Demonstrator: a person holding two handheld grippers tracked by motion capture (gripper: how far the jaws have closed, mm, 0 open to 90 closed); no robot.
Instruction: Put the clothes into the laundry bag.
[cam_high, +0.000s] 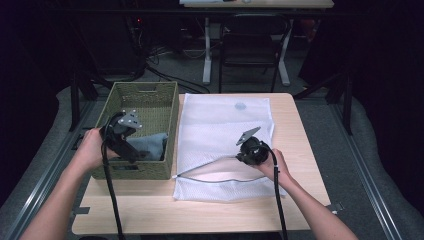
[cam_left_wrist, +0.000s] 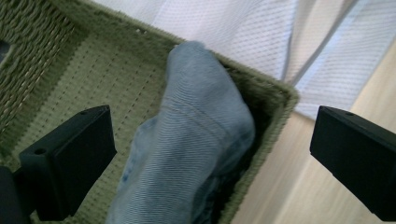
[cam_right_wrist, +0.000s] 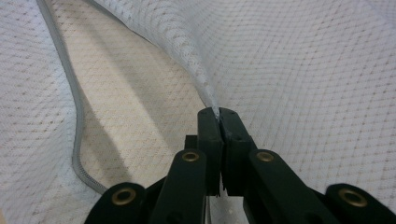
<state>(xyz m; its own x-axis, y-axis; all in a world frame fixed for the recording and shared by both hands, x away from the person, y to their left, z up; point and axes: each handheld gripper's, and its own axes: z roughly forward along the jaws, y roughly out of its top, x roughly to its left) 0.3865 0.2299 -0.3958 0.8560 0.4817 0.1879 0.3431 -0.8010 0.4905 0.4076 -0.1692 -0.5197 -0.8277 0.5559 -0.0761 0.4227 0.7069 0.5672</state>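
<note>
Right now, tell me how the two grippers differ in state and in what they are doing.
The left gripper is open, its jaws spread either side of the grey sock without touching it; the right gripper is shut on the mesh bag, pinching its upper edge. The left gripper hangs over the green woven basket; the right gripper lifts the bag's opening off the wooden table. Both are hand-held and black, each trailing a cable.

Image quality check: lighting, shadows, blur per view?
High view: table lit, surroundings nearly black, soft overall. Left gripper view: sock sharp, jaws slightly soft, deep shadow by the basket wall. Right gripper view: mesh bag crisp, its lifted edge shadowing the opening.
</note>
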